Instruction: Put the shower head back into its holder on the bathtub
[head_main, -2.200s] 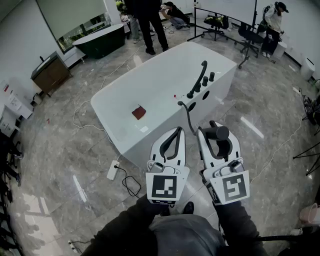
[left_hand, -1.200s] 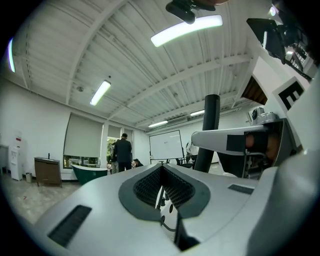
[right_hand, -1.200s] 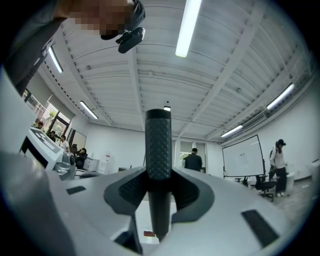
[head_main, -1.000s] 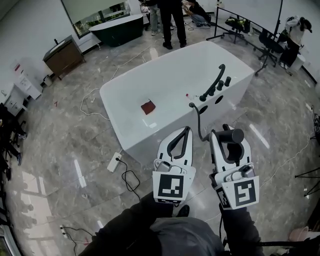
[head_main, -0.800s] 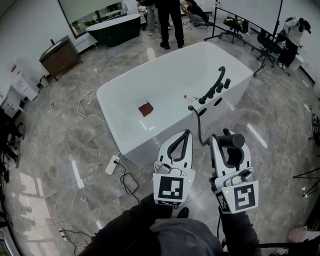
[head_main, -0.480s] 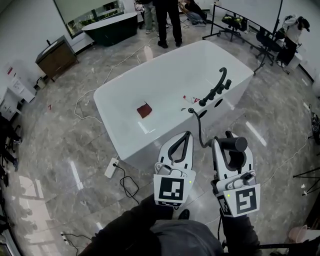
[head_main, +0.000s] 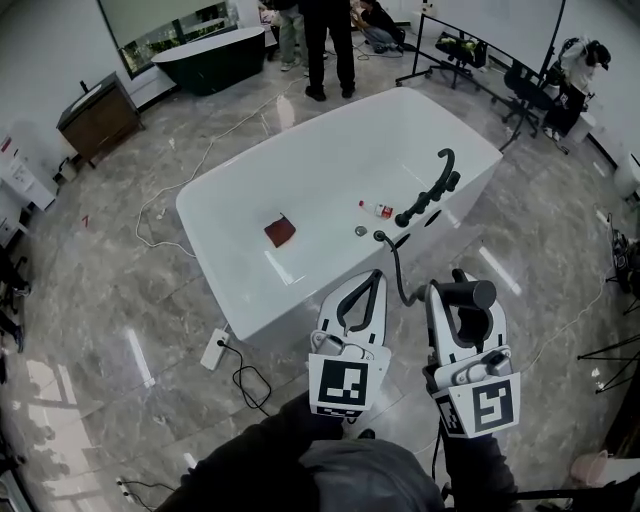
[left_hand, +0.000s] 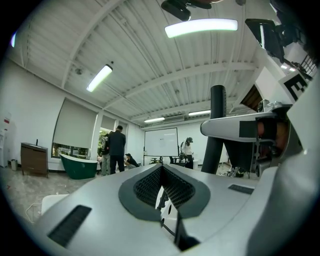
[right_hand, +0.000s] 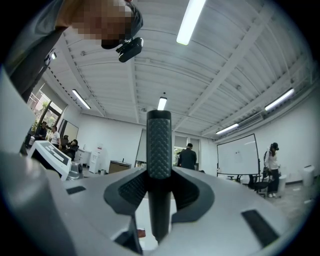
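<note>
the right gripper (head_main: 457, 288) is clamped on the dark handle of the shower head (head_main: 470, 296), held short of the bathtub (head_main: 240, 290), its hose (head_main: 396, 272) running to the tub rim, where the holder is too small to make out, while the left gripper (head_main: 367, 283) has its jaw tips closed together on nothing.

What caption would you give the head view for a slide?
Right gripper holds the black shower head, hose trailing from the white bathtub; left gripper shut, empty.
</note>
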